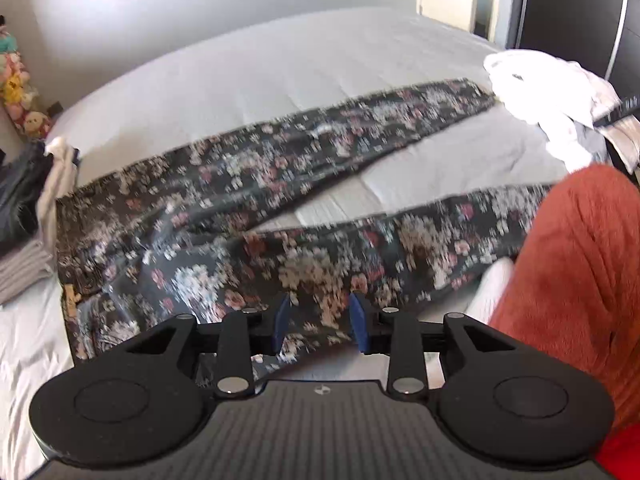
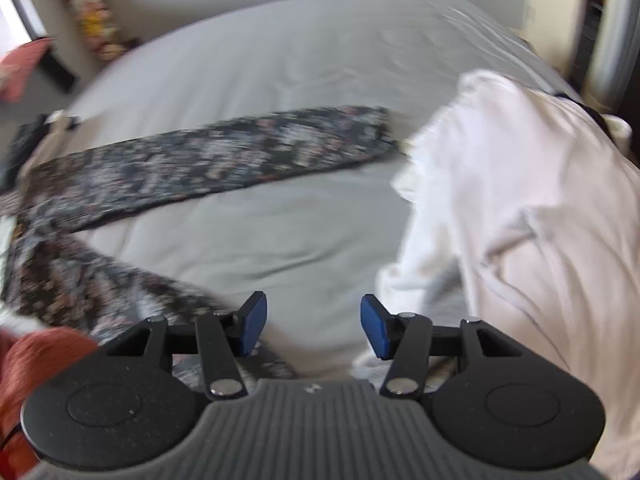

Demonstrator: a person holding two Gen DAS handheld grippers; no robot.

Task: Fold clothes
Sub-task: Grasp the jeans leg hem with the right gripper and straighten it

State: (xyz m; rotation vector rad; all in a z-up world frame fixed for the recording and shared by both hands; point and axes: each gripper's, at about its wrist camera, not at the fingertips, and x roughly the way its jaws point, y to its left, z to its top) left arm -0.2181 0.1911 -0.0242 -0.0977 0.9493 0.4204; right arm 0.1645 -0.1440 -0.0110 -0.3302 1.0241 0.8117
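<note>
Dark floral-print fabric trousers point(image 1: 248, 184) lie spread on the grey-sheeted bed point(image 1: 248, 76), legs splayed toward the white crumpled clothes heap point(image 2: 520, 184). Left gripper point(image 1: 320, 316) over the near leg, right gripper point(image 2: 312, 324) beside the heap; both jaws apart, empty. Likely pre-fold: next, pinch the near leg and lay it over the far one.

Floral trousers point(image 2: 208, 152) motion-blurred; far leg's hem seemingly hidden under white garment point(image 1: 536, 92)
</note>
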